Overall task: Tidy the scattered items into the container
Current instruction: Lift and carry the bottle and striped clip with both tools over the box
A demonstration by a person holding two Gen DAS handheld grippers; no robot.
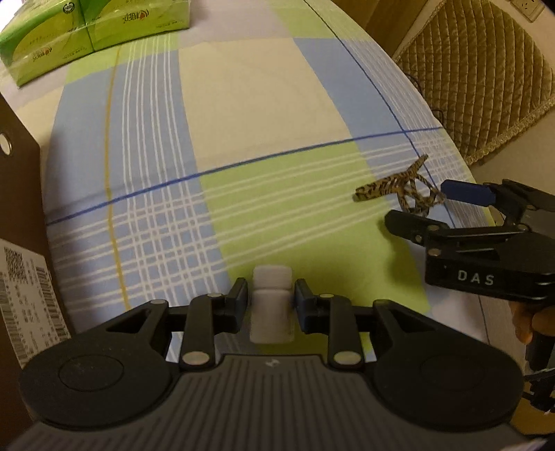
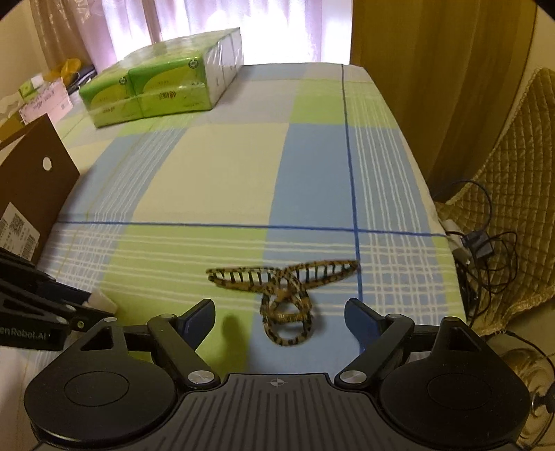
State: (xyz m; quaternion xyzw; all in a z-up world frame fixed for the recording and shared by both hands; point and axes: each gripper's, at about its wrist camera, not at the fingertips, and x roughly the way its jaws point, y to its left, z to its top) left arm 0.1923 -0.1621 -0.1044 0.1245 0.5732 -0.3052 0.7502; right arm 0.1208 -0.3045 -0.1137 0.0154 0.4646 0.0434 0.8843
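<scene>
Left gripper (image 1: 271,298) fingers (image 1: 238,295) around white bottle (image 1: 271,305), leopard hair claw (image 1: 399,189) right

Home bedroom, plaid bedsheet (image 2: 222,166), curtains (image 2: 277,27)

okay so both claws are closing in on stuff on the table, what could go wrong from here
1. The left claw brackets the white bottle near its neck, below the cap; if it is lifted, the smooth bottle might tip or slide out.
2. The hair clip is thin and irregular, with loops and teeth; the open right claw could pinch just one loop and let it twist away.
3. The two claws sit close together, so swinging toward the brown box risks a bump.
</scene>
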